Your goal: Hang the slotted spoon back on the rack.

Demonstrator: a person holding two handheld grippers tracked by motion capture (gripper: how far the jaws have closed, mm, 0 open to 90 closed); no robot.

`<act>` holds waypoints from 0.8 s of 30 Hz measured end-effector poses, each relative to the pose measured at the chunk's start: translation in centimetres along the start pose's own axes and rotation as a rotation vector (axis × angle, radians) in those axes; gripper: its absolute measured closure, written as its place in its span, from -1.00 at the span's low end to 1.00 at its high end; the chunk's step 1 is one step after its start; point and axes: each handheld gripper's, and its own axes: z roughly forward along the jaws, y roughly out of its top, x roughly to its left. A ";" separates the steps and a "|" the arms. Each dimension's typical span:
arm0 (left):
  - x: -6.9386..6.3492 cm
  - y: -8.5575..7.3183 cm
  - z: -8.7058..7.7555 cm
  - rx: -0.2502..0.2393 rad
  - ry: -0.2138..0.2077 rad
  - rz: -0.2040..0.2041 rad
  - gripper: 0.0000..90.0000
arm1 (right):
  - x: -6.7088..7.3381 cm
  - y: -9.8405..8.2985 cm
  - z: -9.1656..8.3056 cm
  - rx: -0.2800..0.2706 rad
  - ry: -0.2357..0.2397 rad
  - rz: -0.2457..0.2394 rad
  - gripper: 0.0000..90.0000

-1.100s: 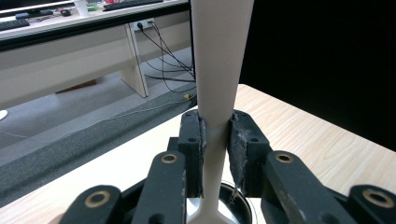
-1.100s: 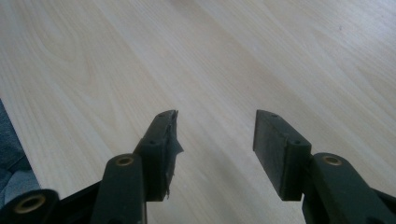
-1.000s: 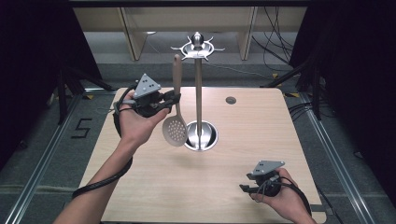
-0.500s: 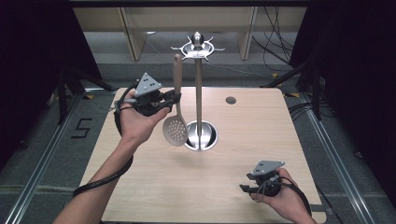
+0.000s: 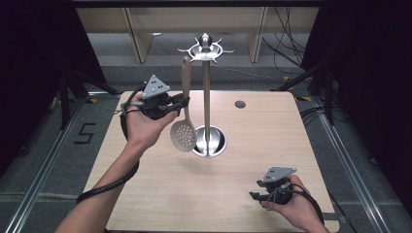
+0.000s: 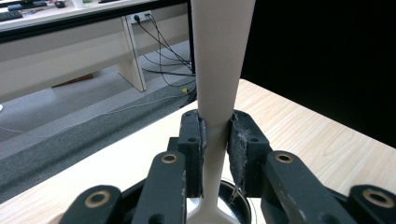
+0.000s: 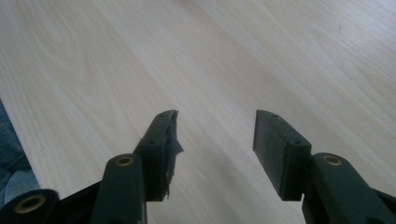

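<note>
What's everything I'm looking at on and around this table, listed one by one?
Beige slotted spoon: one, held upright off the table by its handle, left of the pole.
Shiny metal utensil stand: one, silver, round base at table centre, hooks on top.
Light wooden table: one, pale wood.
Small dark round spot: one, far side of the tabletop.
Left gripper: one, black, jaws shut on the spoon handle.
Right gripper: one, black, jaws open, low over the near right corner.

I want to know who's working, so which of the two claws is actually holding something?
The left claw, raised beside the metal stand, is clamped on the slotted spoon handle. The right claw sits low over the table, open and empty.
</note>
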 end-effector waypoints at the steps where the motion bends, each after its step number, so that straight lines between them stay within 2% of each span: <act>1: 0.0 0.0 0.0 0.001 -0.002 0.000 0.67 | 0.0 0.0 0.0 0.000 0.000 0.000 0.11; 4: 0.1 0.0 0.1 0.007 -0.003 -0.001 0.67 | 0.2 0.0 0.0 0.007 0.005 0.018 0.11; 9: 0.1 0.2 0.4 0.013 -0.008 -0.001 0.67 | 0.0 0.0 0.0 0.004 0.003 0.006 0.11; 12: 0.0 0.2 0.5 0.013 -0.008 -0.004 0.67 | 0.2 0.0 0.0 0.006 0.005 0.018 0.11; 24: 0.0 0.4 0.9 0.027 -0.014 0.001 0.67 | 0.1 0.0 0.0 0.005 0.003 0.016 0.11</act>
